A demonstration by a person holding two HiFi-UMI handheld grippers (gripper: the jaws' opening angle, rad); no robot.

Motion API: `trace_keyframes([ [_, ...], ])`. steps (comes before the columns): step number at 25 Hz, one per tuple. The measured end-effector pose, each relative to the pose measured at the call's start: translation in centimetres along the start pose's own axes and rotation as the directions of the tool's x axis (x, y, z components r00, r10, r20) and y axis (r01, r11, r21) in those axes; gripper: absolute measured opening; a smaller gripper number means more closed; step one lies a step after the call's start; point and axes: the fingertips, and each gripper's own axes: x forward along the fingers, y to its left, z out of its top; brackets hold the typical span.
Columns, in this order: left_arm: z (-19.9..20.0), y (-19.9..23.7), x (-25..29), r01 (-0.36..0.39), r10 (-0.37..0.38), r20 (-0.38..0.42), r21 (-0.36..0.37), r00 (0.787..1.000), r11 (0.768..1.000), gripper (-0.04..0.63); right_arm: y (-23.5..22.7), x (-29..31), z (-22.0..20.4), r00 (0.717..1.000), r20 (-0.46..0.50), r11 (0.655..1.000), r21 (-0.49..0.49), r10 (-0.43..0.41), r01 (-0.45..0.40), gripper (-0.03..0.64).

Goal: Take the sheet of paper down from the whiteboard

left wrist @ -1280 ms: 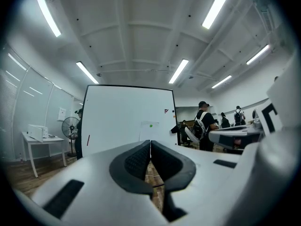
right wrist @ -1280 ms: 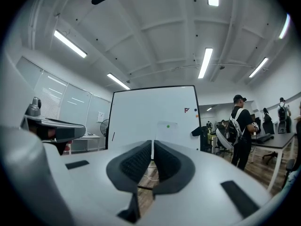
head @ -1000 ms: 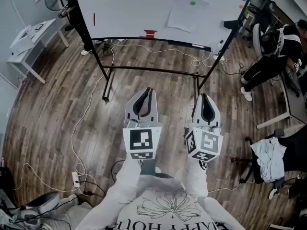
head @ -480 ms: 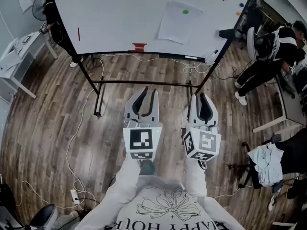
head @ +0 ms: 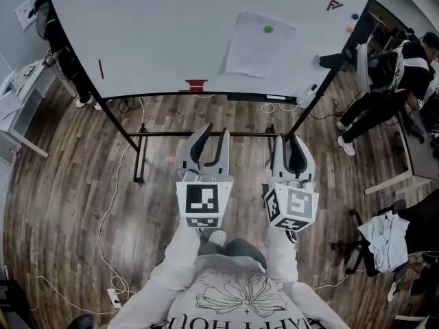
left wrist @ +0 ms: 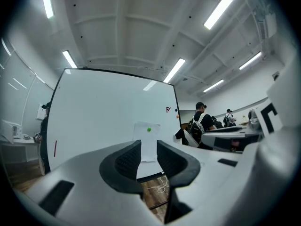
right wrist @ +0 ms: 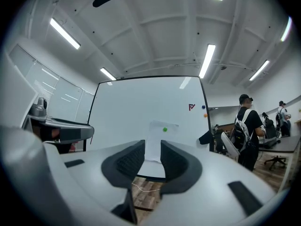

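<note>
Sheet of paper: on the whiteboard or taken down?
On the whiteboard: the sheet of paper hangs against it, pinned by a green magnet near its top edge.

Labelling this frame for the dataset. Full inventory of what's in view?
whiteboard: one, white, on a dark stand, ahead
sheet of paper: one, white, on the board's right half
green magnet: one, at the sheet's top
small magnets: two, blue and orange, board's right edge
red item: one, board's lower ledge
cables: several, white, on the wood floor
person: one, dark clothes, right of the board
left gripper: grey, jaws opening, nothing between
right gripper: grey, jaws opening, nothing between
</note>
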Motion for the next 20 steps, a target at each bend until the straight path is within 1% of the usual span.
trace_keyframes([
  [4, -0.2, 0.9, 2.8, 0.022, -0.022, -0.010, 0.014, 1.000, 1.000, 0.094, -0.4, 2.7, -0.4, 1.000, -0.009, 1.000, -0.007, -0.005, 0.005, 0.089],
  [11, -0.9, 2.2, 8.3, 0.017, -0.017, -0.023, 0.003, 1.000, 1.000, 0.103, -2.2, 8.2, -0.9, 1.000, -0.014, 1.000, -0.022, 0.011, -0.012, 0.092],
  [16, -0.7, 3.0, 13.5, -0.005, 0.005, -0.024, 0.014, 1.000, 1.000, 0.103, -4.2, 13.5, -1.0, 0.999, -0.007, 0.998, -0.047, 0.040, -0.041, 0.097],
  [20, -0.2, 3.3, 18.8, -0.014, 0.015, -0.015, 0.015, 1.000, 1.000, 0.104, -6.8, 18.6, -0.4, 0.999, 0.016, 0.998, -0.040, 0.051, -0.050, 0.100],
])
